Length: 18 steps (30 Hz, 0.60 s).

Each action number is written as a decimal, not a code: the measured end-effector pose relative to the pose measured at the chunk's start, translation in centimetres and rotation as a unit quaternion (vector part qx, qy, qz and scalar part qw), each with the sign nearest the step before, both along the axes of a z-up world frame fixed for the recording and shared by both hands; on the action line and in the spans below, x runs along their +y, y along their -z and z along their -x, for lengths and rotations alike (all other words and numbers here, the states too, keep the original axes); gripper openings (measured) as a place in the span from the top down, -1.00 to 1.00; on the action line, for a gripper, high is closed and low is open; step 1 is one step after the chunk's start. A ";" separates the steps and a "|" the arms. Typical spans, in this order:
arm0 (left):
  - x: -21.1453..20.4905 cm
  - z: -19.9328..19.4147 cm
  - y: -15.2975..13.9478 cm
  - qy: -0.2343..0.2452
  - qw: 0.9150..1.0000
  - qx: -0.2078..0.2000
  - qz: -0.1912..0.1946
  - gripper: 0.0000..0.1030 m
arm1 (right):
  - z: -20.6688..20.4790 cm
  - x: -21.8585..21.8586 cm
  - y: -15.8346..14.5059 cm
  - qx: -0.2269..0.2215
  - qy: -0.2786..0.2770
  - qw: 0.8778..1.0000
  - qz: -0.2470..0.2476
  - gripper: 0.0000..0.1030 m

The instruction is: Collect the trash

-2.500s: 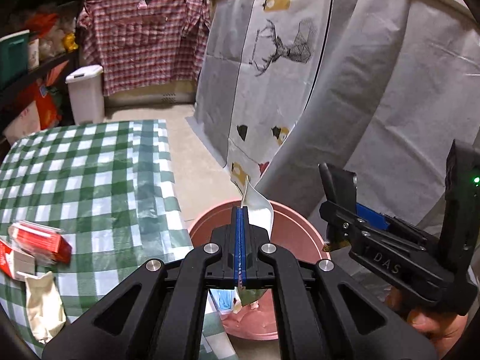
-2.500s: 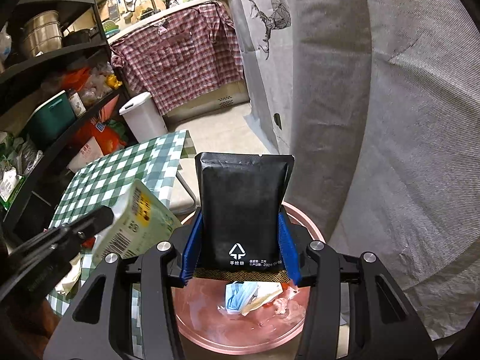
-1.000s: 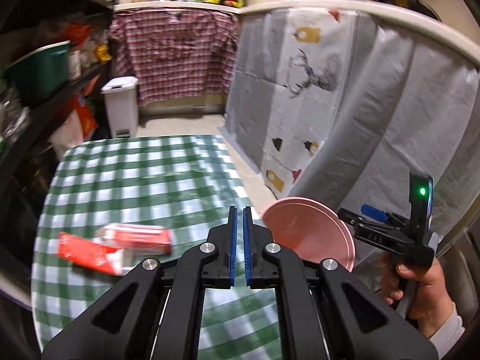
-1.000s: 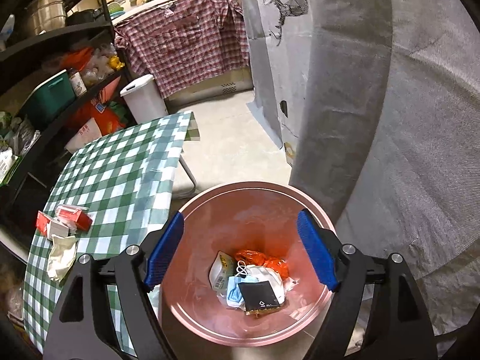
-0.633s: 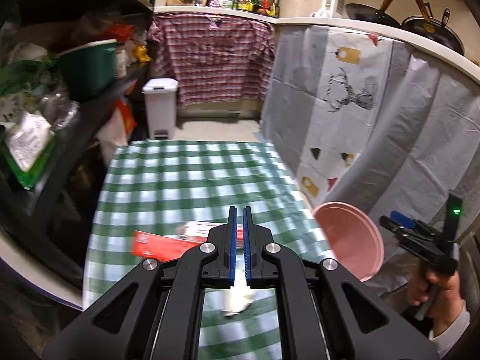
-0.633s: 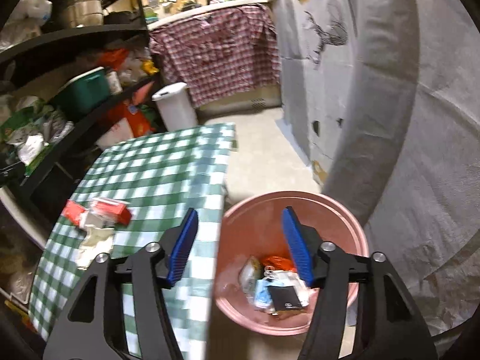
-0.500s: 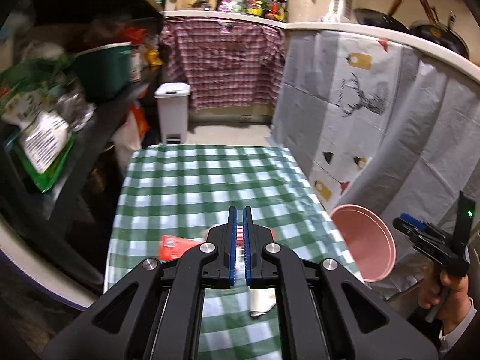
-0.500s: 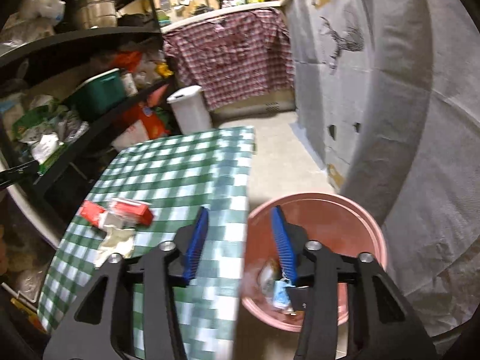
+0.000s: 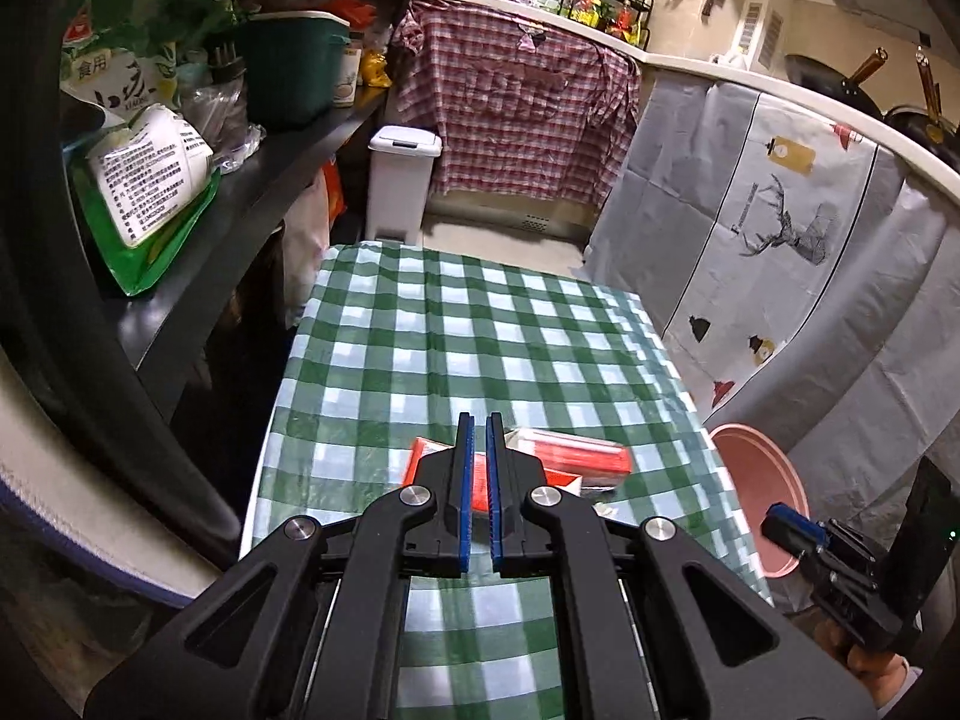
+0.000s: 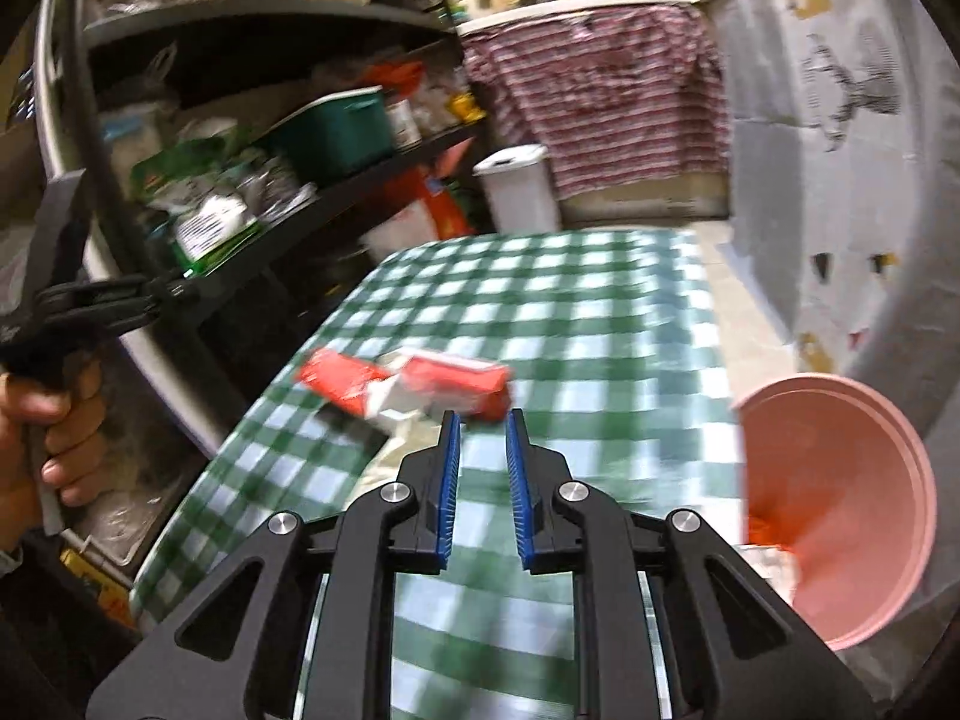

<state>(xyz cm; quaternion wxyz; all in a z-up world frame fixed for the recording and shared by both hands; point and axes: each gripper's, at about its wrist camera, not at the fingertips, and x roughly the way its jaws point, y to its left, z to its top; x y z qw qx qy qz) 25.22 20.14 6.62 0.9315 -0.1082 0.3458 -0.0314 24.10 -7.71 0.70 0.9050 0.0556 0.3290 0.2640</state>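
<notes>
Two red cartons lie together on the green checked table (image 9: 456,324): a long red carton (image 9: 570,459) and a flatter red packet (image 9: 429,456) partly behind my left gripper (image 9: 479,423), which hovers over them shut and empty. In the right wrist view the long carton (image 10: 459,381) and the red packet (image 10: 333,375) lie just beyond my right gripper (image 10: 483,423). Its jaws are closing with nothing between them. A pale crumpled wrapper (image 10: 390,456) lies by its left finger. The pink bin (image 10: 840,480) stands off the table's right edge with trash inside.
A dark shelf (image 9: 240,192) packed with bags and a green box runs along the table's left side. A white pedal bin (image 9: 402,180) stands beyond the far end. Grey cloth (image 9: 780,252) hangs on the right. A hand (image 10: 36,420) holds the left gripper.
Both grippers swung left from above the pink bin to over the table. The black pouch and the white scrap were let go into the bin. The right jaws narrowed.
</notes>
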 end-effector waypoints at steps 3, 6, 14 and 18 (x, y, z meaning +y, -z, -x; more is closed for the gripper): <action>0.4 -0.4 0.5 0.010 1.000 0.000 -0.013 0.91 | 0.1 2.2 0.4 0.002 -0.020 1.000 0.004 0.58; 0.9 -0.8 1.2 0.021 1.000 0.000 -0.018 0.91 | -0.2 3.8 0.8 0.007 -0.030 0.999 0.009 0.45; 2.1 -2.3 3.0 0.024 1.000 0.018 -0.007 0.91 | -1.5 7.0 2.8 0.033 -0.044 0.998 0.040 0.17; 1.5 -3.5 3.9 0.036 0.999 0.020 -0.016 0.91 | -2.1 7.5 3.9 0.051 -0.044 0.996 0.052 0.16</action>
